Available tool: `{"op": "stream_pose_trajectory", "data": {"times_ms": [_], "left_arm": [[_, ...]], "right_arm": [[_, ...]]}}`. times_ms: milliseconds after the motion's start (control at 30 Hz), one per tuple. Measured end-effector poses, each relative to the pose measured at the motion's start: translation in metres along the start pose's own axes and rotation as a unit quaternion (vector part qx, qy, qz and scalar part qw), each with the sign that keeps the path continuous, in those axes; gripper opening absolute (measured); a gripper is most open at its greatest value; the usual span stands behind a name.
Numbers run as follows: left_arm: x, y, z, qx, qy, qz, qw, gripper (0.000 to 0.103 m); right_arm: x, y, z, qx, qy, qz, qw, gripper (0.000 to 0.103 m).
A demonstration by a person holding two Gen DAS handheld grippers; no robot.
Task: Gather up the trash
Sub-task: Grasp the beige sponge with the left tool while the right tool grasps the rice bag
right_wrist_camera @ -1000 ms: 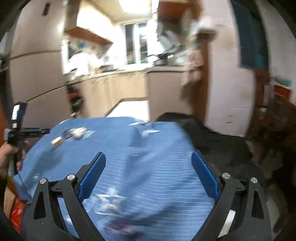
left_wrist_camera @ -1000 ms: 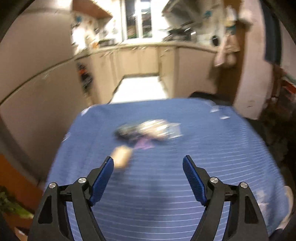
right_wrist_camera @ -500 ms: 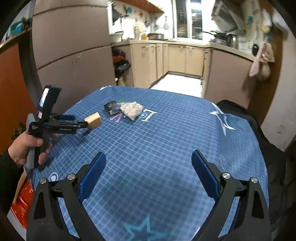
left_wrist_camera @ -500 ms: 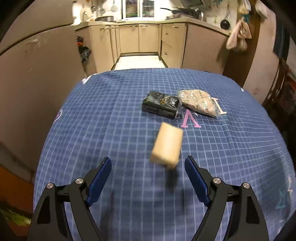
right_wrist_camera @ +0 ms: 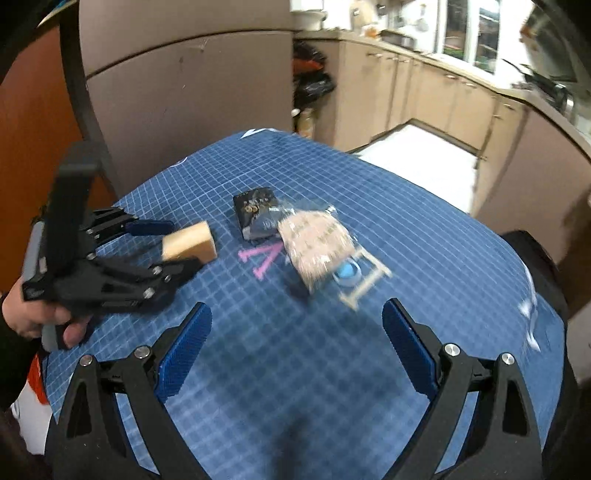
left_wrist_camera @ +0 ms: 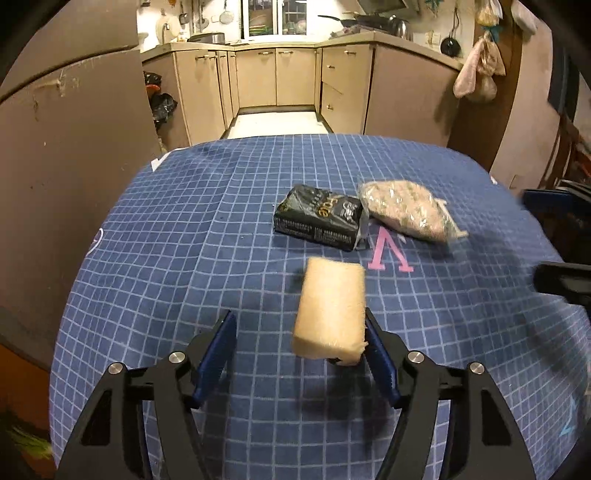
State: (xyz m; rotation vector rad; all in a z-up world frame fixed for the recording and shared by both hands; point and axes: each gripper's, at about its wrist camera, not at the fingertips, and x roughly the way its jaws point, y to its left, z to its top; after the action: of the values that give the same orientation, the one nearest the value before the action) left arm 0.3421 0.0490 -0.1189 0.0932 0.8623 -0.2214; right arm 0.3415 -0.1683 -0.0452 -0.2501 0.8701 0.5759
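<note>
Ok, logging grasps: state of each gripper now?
Left gripper: open, jaws just closing around the tan block, not yet clamped.
Right gripper: open, empty.

Sponge (left_wrist_camera: 330,310) between left tool (left_wrist_camera: 297,341) pads

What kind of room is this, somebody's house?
Most likely a home kitchen with a dining table. Beige cabinets run under a countertop, pans and utensils sit by the window, and a blue checked tablecloth covers the table in front.
</note>
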Motion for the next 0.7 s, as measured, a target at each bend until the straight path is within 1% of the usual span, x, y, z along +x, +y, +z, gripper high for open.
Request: {"op": "stream_pose_trajectory", "data": {"times_ms": [100,167,200,400,433,467,533,567,633,667,700], "left_arm": [[0.004,0.003,0.003,-0.009,-0.001,-0.008,0.9999,0.069],[0.003,0.005,0.004,-0.014,-0.005,-0.013,0.9998,0.064],[0.005,0.006,0.004,-0.02,-0.001,-0.019,0.9996,0.056],[0.007,0.001,0.006,-0.016,-0.003,-0.027,0.9995,0.05],[0.008,0.001,0.006,-0.017,-0.004,-0.028,0.9994,0.049],[0.008,0.001,0.007,-0.019,-0.005,-0.03,0.9994,0.048],[0.009,0.001,0.007,-0.023,-0.005,-0.031,0.9992,0.046],[0.009,0.001,0.007,-0.023,-0.005,-0.031,0.9992,0.046],[0.009,0.001,0.007,-0.022,-0.005,-0.032,0.9992,0.043],[0.009,0.001,0.007,-0.024,-0.006,-0.032,0.9992,0.043],[0.009,0.002,0.007,-0.025,-0.006,-0.033,0.9991,0.042]], "right_arm": [[0.024,-0.005,0.014,-0.026,0.018,0.002,0.999,0.09],[0.041,-0.011,0.024,-0.034,0.033,0.007,0.999,0.09],[0.047,-0.011,0.027,-0.038,0.038,0.01,0.999,0.09],[0.077,-0.018,0.047,-0.047,0.061,0.026,0.997,0.09],[0.08,-0.018,0.048,-0.047,0.065,0.027,0.996,0.088],[0.084,-0.018,0.048,-0.049,0.071,0.028,0.996,0.083],[0.091,-0.018,0.045,-0.049,0.084,0.03,0.995,0.069],[0.093,-0.018,0.043,-0.047,0.085,0.033,0.995,0.068],[0.089,-0.023,0.042,-0.032,0.072,0.027,0.997,0.055],[0.088,-0.025,0.041,-0.023,0.067,0.03,0.997,0.053],[0.085,-0.027,0.039,-0.015,0.064,0.032,0.997,0.047]]}}
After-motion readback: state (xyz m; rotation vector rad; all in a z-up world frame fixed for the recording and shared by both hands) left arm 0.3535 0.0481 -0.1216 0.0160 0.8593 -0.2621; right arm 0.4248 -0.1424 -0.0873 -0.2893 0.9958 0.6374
